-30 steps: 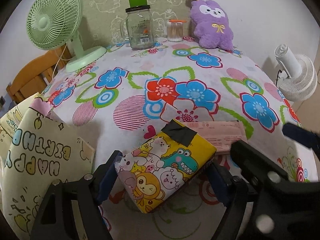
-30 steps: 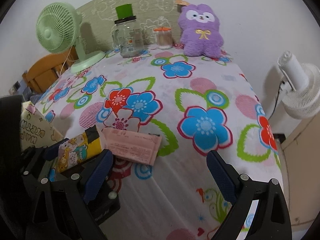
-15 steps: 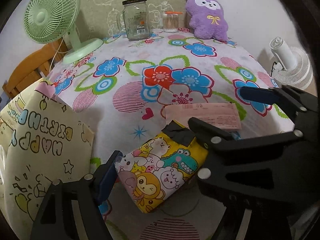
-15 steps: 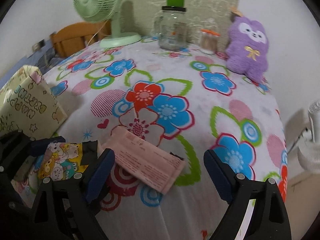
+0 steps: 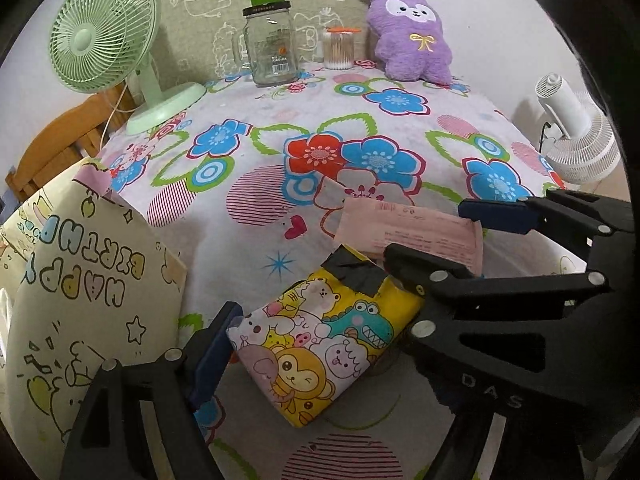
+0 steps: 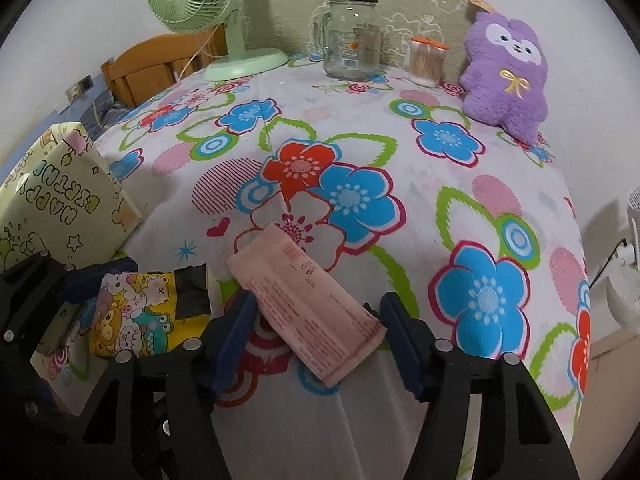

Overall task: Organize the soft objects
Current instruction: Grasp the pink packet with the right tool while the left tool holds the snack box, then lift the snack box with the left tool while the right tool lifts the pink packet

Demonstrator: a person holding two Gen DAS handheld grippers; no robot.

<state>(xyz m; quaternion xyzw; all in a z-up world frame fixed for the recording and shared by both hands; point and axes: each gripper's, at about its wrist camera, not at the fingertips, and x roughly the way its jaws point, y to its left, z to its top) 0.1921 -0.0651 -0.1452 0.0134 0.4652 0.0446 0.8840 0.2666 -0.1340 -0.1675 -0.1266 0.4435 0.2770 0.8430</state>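
Note:
My left gripper (image 5: 320,336) is shut on a yellow cartoon-print tissue pack (image 5: 324,344), held just above the table's near edge; the pack also shows in the right wrist view (image 6: 136,316). My right gripper (image 6: 316,332) is open, its jaws on either side of the near end of a pink tissue pack (image 6: 308,304) that lies on the flowered tablecloth (image 6: 400,168). In the left wrist view the right gripper (image 5: 432,236) reaches in from the right over the pink pack (image 5: 412,232). A purple plush toy (image 5: 412,36) sits at the far edge.
A "Happy Birthday" gift bag (image 5: 80,304) stands at the near left. At the back stand a green fan (image 5: 108,40), a glass jar (image 5: 270,44) with a green cup on top, and a cotton-swab jar (image 5: 339,48). A white fan (image 5: 576,140) stands off the table's right side.
My right gripper has swung left and closed in around the pink pack's near end, its jaws narrower. My left gripper holds the cartoon pack and has drawn back slightly toward the near edge.

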